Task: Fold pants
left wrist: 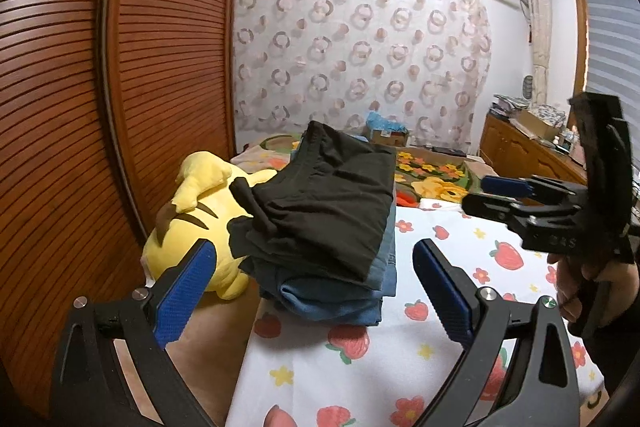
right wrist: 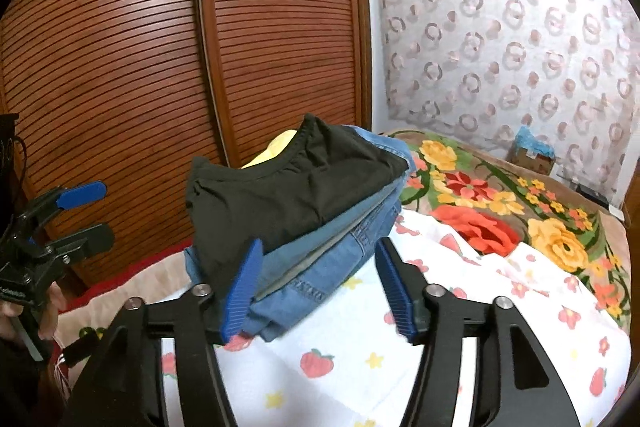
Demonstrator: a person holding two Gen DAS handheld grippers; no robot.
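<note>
Resting on the jeans (left wrist: pixel 340 291) at the left edge of the bed (left wrist: pixel 400 355), the folded black pants (left wrist: pixel 320 203) look done. Both the left gripper (left wrist: pixel 316 287) and right gripper (right wrist: pixel 316 291) are held wide open, holding nothing. Loose edges should be patted flat gently so the pile is not tipped.

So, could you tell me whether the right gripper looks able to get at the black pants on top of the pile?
Probably yes: the right gripper is open at the pile's edge, and the black pants lie uncovered on top.
</note>
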